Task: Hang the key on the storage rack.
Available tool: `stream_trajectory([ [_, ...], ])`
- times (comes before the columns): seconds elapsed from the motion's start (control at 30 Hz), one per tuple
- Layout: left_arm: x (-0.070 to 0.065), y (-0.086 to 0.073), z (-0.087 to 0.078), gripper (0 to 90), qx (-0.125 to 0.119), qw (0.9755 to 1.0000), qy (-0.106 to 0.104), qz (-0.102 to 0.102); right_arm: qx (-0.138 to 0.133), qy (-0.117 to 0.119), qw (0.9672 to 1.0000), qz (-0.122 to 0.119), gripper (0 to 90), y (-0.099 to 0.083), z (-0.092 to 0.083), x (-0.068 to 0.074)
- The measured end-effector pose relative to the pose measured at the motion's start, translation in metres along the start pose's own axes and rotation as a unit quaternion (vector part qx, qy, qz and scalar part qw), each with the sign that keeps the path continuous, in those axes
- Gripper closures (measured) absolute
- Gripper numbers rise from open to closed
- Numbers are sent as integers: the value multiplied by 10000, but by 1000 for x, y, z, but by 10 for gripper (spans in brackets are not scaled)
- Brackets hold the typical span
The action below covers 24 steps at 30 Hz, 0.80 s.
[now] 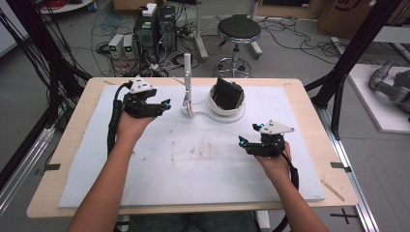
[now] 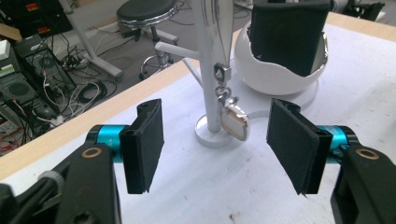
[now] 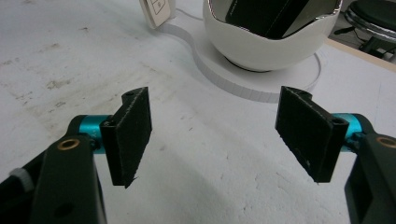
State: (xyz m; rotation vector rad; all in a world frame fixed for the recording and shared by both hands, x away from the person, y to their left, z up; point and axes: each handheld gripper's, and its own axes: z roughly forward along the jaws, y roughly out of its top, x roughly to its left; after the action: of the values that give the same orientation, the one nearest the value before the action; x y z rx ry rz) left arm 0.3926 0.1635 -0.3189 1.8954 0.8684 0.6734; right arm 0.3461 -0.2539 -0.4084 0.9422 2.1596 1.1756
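beyond the worktop lies a grey floor with tangled cables, computer towers and a round black stool. a white mat, faintly stained near its middle, covers most of the wooden worktop.

the landmark is a white stand, an upright post on a flat base at the far middle of the mat. from the post hangs a small chain with a pale square tag that has a metal edge, and the tag rests low against the post just above the base. just beside the post, on the same flat base, sits a white egg-shaped bowl with a broken-looking rim, and a black wallet-like object stands upright inside it.

the left gripper is held just beside the stand, on the side away from the bowl, and it points toward the post. its fingers are spread wide apart and hold nothing; in the left gripper view the tag and the post's foot show between them, farther off.

the right gripper hovers nearer the person than the stand, on the bowl's side and well apart from the post. its fingers are also parted wide with nothing between them, above bare mat, aimed toward the bowl.
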Motion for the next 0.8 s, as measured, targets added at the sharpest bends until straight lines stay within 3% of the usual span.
stream_trajectory([
  [0.23, -5, -15, -22, 289, 44, 9997, -101, 208, 12, -17, 10000, -38, 274, 0, 0, 1],
  [0.5, -8, -34, -40, 254, 80, 9997, -169, 184, 71, -7, 10000, -22, 274, 0, 1, 1],
  [0.6, -11, -44, -43, 246, 77, 9996, -249, 122, 70, -17, 10000, -13, 274, 0, 1, 1],
  [0.8, -19, -63, -45, 231, 64, 9994, -268, 191, 86, -20, 10000, -17, 274, -1, 1, 0],
])
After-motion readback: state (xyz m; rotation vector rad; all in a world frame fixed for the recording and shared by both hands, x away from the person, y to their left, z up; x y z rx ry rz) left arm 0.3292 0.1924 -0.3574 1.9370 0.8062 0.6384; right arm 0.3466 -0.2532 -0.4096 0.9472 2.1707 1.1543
